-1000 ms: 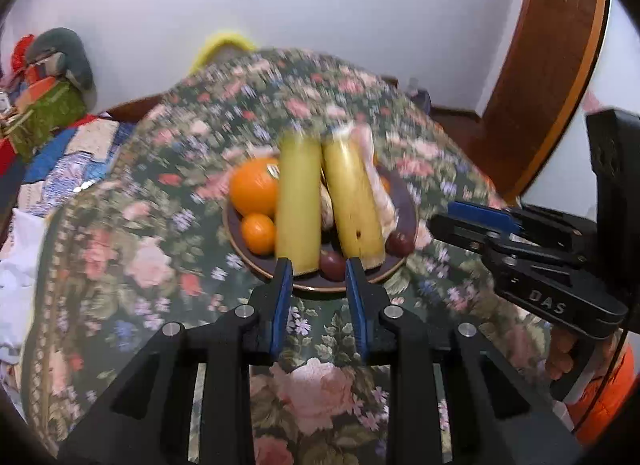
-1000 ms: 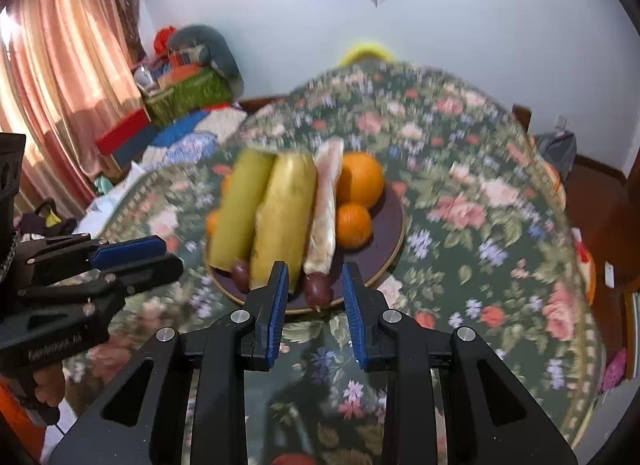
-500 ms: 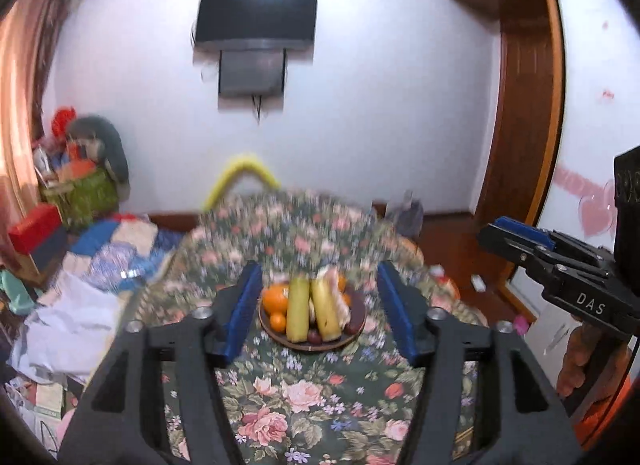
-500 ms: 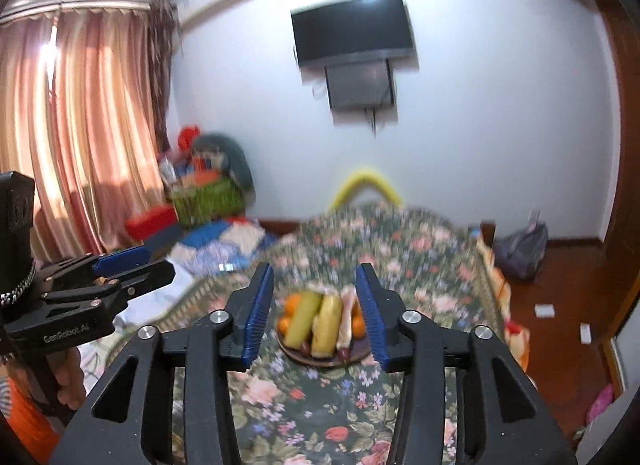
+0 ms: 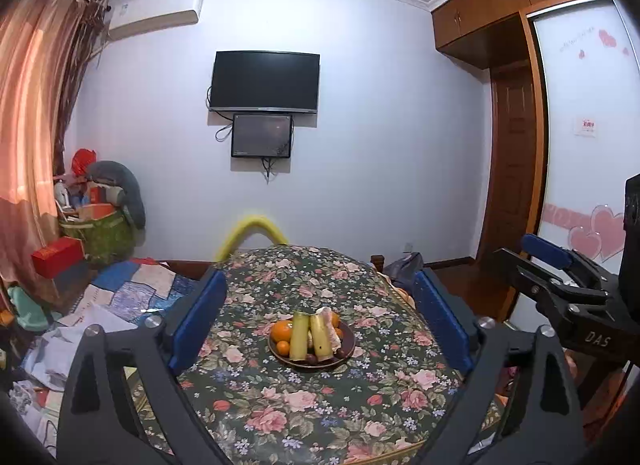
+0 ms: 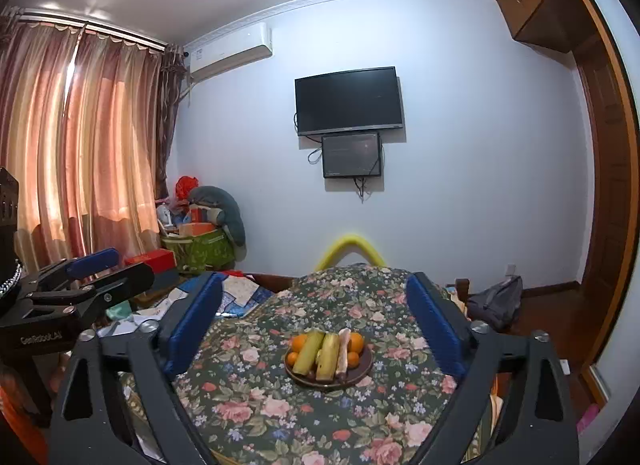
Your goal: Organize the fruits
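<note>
Ahead of both claws, framed between their blue pads, the plate of fruit sits on the floral tablecloth, well apart from either. Left gripper: jaws opening, spread wide, nothing between them. Right gripper: same, opening and empty. Oranges lie beside the yellow-green stalks.

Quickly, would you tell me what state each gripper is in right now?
Left gripper: jaws opening, wide apart, holding nothing.
Right gripper: jaws opening, wide apart, holding nothing.
</note>
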